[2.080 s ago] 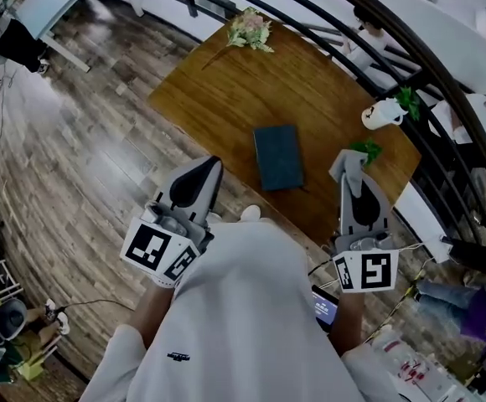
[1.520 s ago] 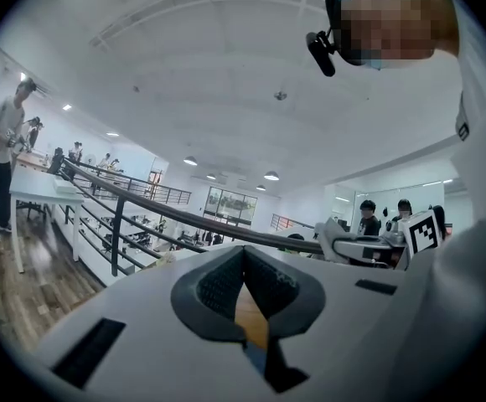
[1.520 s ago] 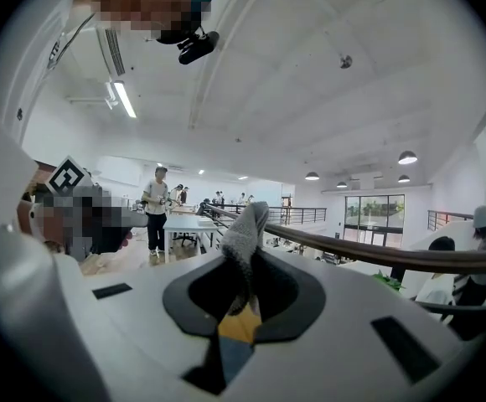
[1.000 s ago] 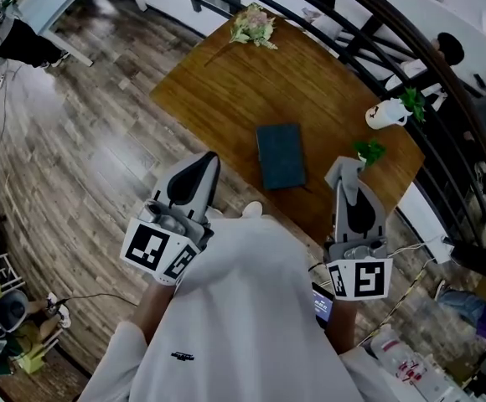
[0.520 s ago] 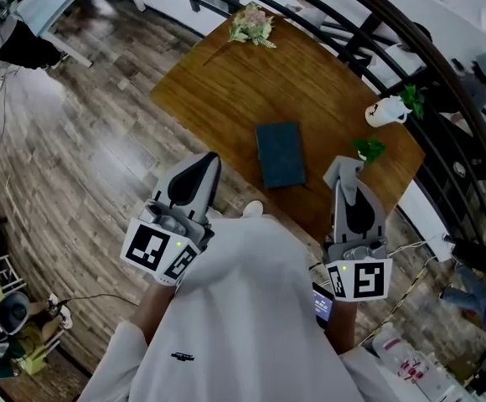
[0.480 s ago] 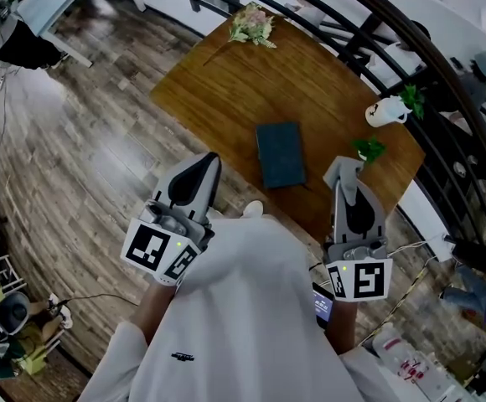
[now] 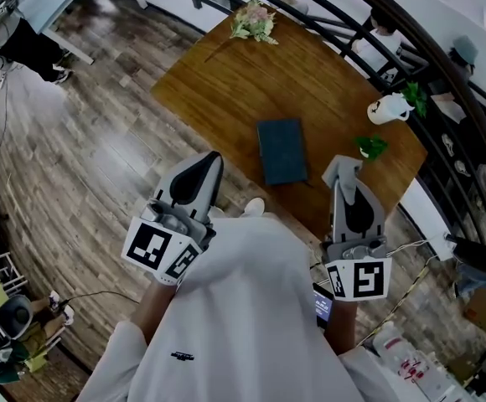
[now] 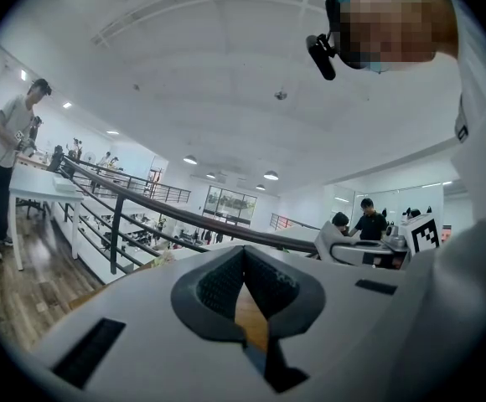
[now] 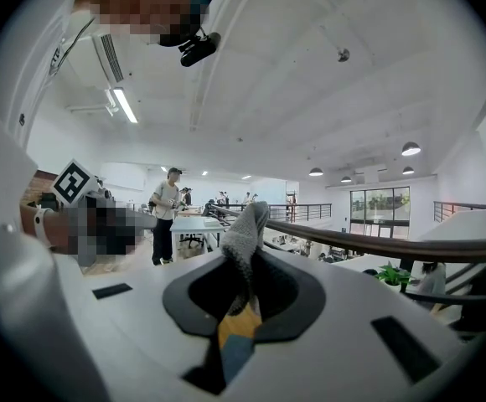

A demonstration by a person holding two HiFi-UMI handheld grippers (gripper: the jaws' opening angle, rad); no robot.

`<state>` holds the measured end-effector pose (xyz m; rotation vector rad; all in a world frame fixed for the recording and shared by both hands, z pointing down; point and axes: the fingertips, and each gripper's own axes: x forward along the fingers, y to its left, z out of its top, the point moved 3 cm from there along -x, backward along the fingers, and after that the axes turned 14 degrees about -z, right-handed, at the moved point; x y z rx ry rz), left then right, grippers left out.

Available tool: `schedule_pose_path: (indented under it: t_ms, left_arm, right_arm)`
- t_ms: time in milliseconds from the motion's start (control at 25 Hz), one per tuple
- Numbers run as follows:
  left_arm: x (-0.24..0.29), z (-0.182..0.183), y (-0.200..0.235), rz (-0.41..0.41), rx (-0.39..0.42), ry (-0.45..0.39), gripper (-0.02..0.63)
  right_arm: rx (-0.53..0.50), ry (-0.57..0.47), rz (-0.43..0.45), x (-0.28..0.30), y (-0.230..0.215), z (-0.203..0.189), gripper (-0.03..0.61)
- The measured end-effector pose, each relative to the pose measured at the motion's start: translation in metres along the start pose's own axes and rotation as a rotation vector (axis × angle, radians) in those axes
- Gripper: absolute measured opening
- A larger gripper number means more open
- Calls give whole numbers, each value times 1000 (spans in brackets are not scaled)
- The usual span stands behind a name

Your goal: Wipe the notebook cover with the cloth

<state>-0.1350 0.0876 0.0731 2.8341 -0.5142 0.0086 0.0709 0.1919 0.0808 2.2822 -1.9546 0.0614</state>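
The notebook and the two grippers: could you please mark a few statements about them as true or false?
1. The notebook lies closed on the wooden table. True.
2. The right gripper is shut on the cloth. True.
3. The left gripper grips the notebook. False: it is shut on nothing, apart from the notebook.
4. The cloth lies spread on the notebook cover. False: it is up in the right gripper, off the notebook.
5. Flowers lie at the table's far corner. True.

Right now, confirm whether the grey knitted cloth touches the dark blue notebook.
No; the cloth sits in the right gripper, off the notebook.
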Motion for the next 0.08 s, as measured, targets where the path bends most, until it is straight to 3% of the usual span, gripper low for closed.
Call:
schedule_pose_path:
  t_ms: [80]
  left_arm:
    - [-1, 0, -1, 1, 0, 0, 18]
  right_arm:
    - [2, -1, 2, -1, 0, 0, 37]
